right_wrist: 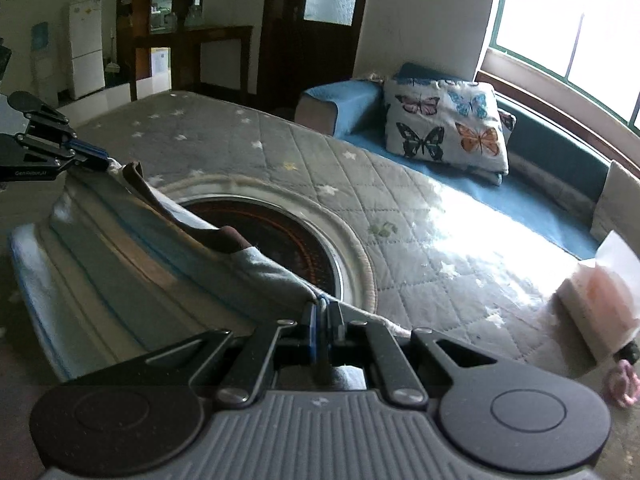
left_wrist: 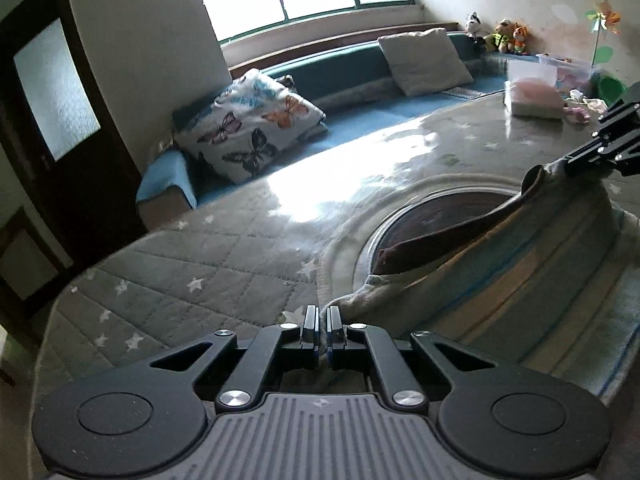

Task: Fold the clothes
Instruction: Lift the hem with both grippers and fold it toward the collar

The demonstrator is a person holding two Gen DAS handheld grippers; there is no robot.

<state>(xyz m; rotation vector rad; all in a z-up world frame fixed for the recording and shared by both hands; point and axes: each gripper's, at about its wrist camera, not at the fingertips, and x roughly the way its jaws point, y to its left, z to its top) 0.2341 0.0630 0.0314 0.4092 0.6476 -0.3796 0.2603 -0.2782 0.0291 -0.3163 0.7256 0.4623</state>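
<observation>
Left wrist view. The left gripper (left_wrist: 323,326) has its jaws drawn together on one corner of a striped garment (left_wrist: 520,276), a thin fold of cloth pinched between the pads. The garment hangs as a raised sheet over the quilted table cover (left_wrist: 192,264), stretched up to the right gripper (left_wrist: 576,166) at the far right, which grips the opposite corner; a brown lining shows along the top edge. Behind the cloth lies a round dark inset (left_wrist: 432,220) in the table. Judgement: the step in hand is carrying the held edge over to make a fold. To do it well, both grippers should keep even tension along the top edge, travel together at the same height, and lower the edge square onto the cloth below, so no slack bunches at the middle.

Right wrist view. The right gripper (right_wrist: 325,316) is likewise clamped on its corner, jaws together with cloth between them. The left gripper (right_wrist: 90,160) appears upper left, closed on the far corner. The garment (right_wrist: 132,256) sags between the two, its lower part resting on the table cover (right_wrist: 400,240).

Count: one garment in hand; two grippers; one butterfly-print pillow (right_wrist: 448,128); one plain cushion (left_wrist: 424,60); one clear storage box (left_wrist: 564,66); one tissue pack (left_wrist: 532,98); three or four plush toys (left_wrist: 504,34) on the ledge, too small to count surely.
</observation>
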